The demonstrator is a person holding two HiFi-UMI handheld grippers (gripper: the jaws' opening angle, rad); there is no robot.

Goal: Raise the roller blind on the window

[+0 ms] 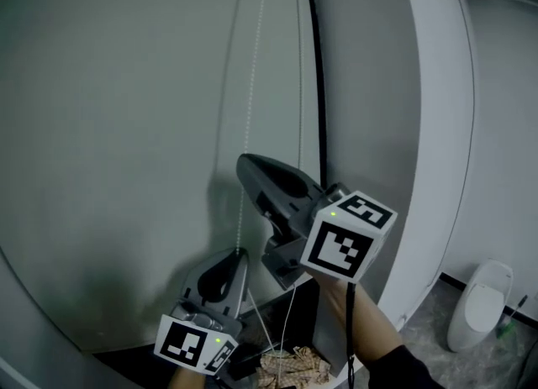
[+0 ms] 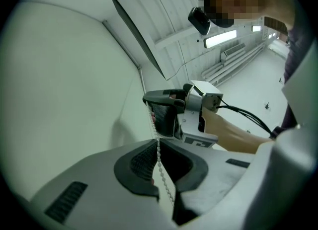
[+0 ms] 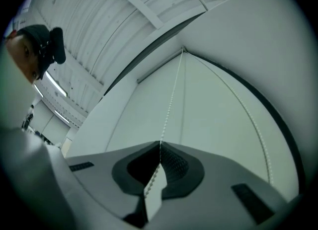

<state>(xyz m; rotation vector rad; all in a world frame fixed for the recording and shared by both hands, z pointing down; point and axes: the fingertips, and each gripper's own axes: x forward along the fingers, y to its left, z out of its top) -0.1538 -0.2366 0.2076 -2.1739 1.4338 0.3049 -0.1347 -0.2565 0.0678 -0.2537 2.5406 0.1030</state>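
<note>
Hand-over-hand haul on bead chain (image 1: 250,93). Right hand-held gripper (image 1: 244,160) clamped high, left hand-held gripper (image 1: 239,253) clamped lower. Next, probably: left lets go, regrips above right.

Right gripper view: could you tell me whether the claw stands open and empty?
No, the right claw is shut on the bead chain, which passes through it.

The place looked like a plain, industrial-style workroom or office hall. A ribbed panel ceiling (image 3: 99,20) filled the upper left of the right gripper view. A long strip light (image 2: 220,38) and pipes (image 2: 233,57) ran across the upper right of the left gripper view. A pale roller blind (image 1: 109,127) with a bead chain (image 1: 250,110) hung beside a white wall (image 1: 437,127) and a grey floor (image 1: 433,328).
</note>
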